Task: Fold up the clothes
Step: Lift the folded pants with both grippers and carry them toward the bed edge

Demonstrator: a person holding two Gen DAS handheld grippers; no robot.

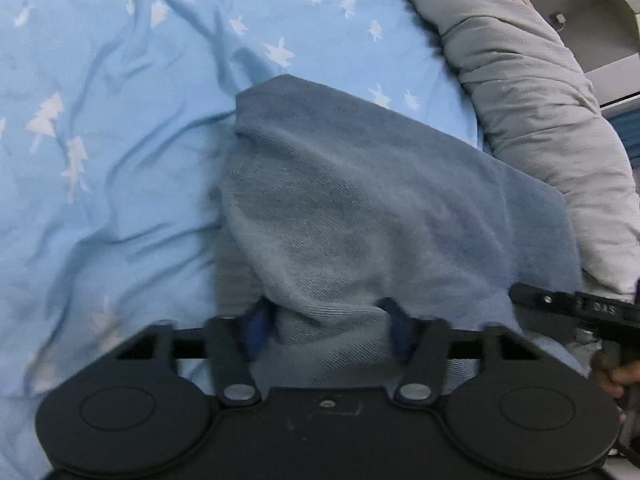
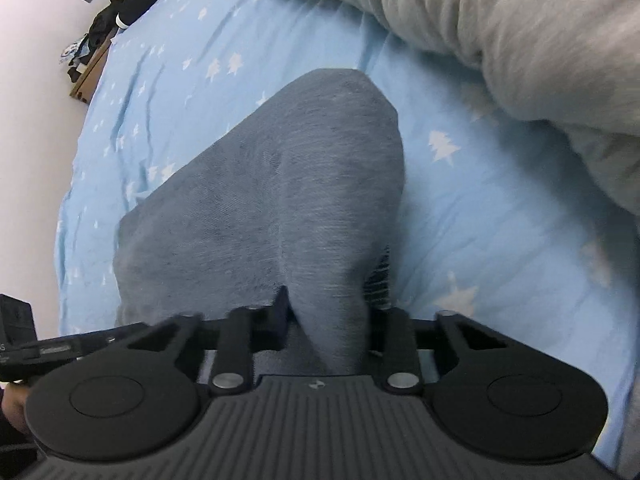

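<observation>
While you point both grippers down at the bed, each one has its jaws closed on a bunch of the same grey-blue garment [image 1: 360, 208]. Your left gripper [image 1: 328, 328] pinches a gathered fold of the knit cloth between its blue pads, and the fabric rises from the jaws and spreads away over the light blue sheet [image 1: 120, 120] printed with small white trees. Your right gripper [image 2: 326, 320] does the same in its own view: a ridge of the garment [image 2: 280, 184] is squeezed between its dark fingers, with a ribbed, striped edge showing just beside the right-hand finger.

The garment lies on the sheet [image 2: 500, 208] in the middle of the bed, its far end rounded and resting flat. A rumpled grey duvet [image 1: 532, 92] runs along the right side of the bed, close to the garment's edge. Your right gripper's handle [image 1: 580, 312] shows at the right margin of the left view. Dark clothes [image 2: 120, 12] sit piled at the far corner of the bed, against a pale wall [image 2: 36, 100].
</observation>
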